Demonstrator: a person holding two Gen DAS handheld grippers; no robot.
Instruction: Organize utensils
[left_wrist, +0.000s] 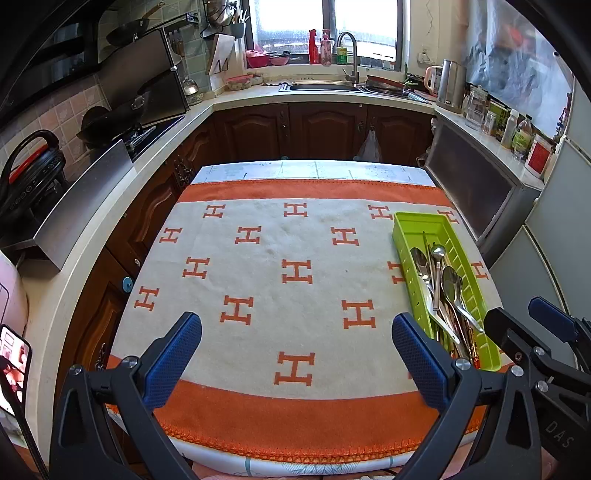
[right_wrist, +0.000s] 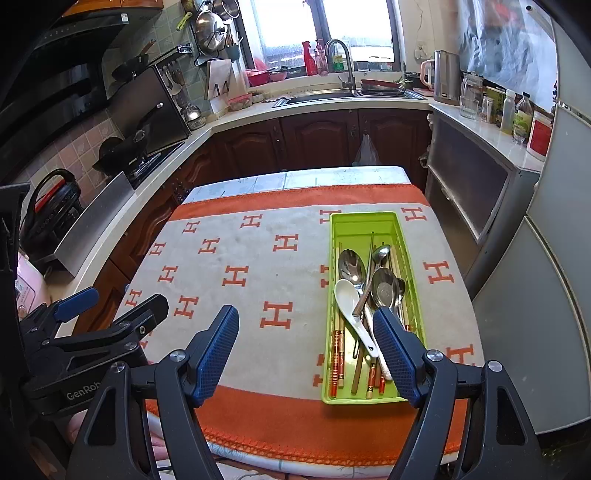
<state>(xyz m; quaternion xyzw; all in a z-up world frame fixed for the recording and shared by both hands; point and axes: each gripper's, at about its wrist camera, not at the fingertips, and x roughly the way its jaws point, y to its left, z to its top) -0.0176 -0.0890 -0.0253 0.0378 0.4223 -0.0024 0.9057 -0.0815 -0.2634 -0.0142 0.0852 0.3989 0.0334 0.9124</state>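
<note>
Both grippers hovering jaws wide and empty at the blanket's near edge, left gripper (left_wrist: 295, 354), right gripper (right_wrist: 306, 350); all utensils look binned in the green tray (right_wrist: 334, 236) near the right edge, so I'd be backing off without nudging it.

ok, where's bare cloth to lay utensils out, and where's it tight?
Free: the H-patterned cloth from its left edge to the green tray, far orange band to near band. Narrow strip right of the tray. Crowded: inside the tray, spoons and chopsticks piled together; its far end is bare.
</note>
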